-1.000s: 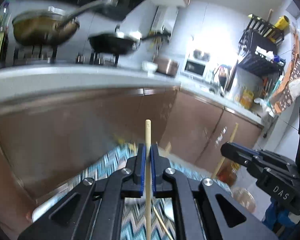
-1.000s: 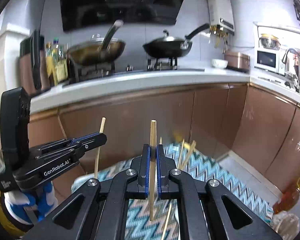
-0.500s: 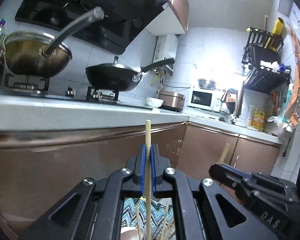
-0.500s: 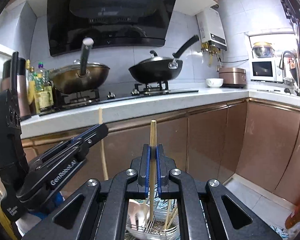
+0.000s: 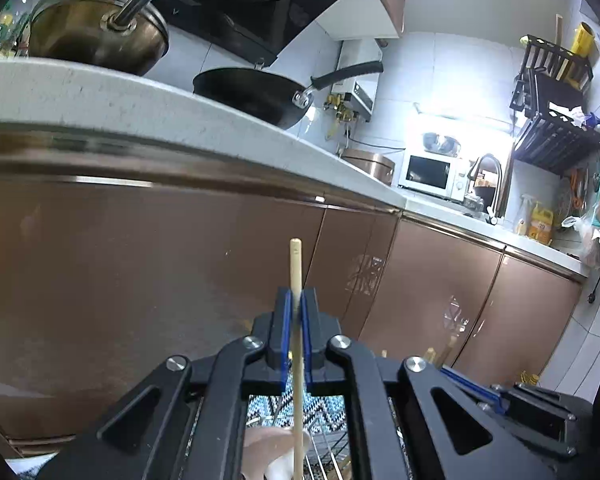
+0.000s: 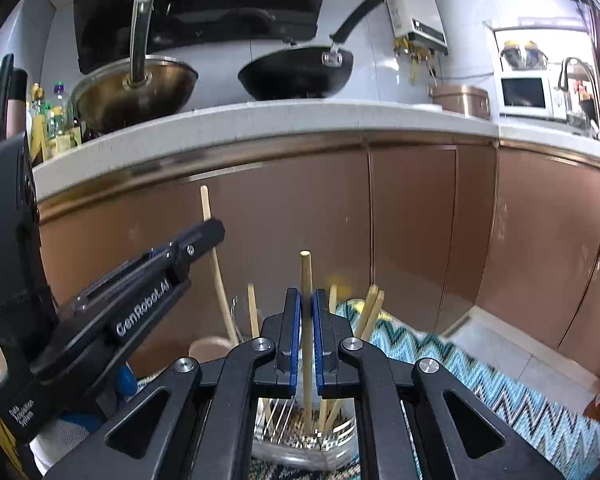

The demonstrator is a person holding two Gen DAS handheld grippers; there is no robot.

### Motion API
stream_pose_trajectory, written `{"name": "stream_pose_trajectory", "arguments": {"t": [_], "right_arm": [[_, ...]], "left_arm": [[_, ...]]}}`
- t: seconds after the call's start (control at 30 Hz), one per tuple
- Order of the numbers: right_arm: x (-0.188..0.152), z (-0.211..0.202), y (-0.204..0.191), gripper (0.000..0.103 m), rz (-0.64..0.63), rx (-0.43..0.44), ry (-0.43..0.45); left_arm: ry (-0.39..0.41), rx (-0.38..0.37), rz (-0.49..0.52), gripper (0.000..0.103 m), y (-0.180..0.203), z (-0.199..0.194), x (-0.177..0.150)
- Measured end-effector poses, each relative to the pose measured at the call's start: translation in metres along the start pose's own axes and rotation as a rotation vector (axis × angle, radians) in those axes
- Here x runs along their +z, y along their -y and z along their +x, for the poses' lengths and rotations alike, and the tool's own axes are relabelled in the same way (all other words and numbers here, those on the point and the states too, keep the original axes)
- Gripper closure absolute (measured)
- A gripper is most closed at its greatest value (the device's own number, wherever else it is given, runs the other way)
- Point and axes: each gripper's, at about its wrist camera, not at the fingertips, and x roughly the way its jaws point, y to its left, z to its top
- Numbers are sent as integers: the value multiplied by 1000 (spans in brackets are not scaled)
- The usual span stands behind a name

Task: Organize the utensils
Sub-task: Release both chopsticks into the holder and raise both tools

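Each gripper, left [image 5: 295, 332] and right [image 6: 307, 340], clamped a slender round wooden chopstick [image 5: 296, 276] upright above a wire-ribbed metal holder [image 6: 300, 436].

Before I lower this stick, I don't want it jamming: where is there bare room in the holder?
Likely the wire grid of the shiny metal holder, between the lone leaning wooden chopstick on its left and the stick in the right tongs. Right of that stick it is crowded: several crossed chopsticks lean together.

Left claw [image 5: 296, 316] tight around upright chopstick [image 5: 296, 272]
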Motion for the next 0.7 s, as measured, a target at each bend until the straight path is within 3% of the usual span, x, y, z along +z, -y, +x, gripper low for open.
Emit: {"name": "stream_pose_trajectory", "arguments": {"t": [0.1, 0.23, 0.53, 0.7], "right_arm": [[-7, 0, 1, 96, 0, -9, -17], [-10, -12, 4, 81, 16, -28, -20], [0, -61, 5, 73, 39, -56, 37], [-4, -91, 1, 72, 34, -77, 19]], "left_arm": [[-14, 7, 14, 96, 0, -2, -6], [-27, 2, 2, 78, -2, -10, -6], [-8, -11, 14, 72, 0, -60, 16], [-48, -23, 15, 70, -1, -89, 21]]}}
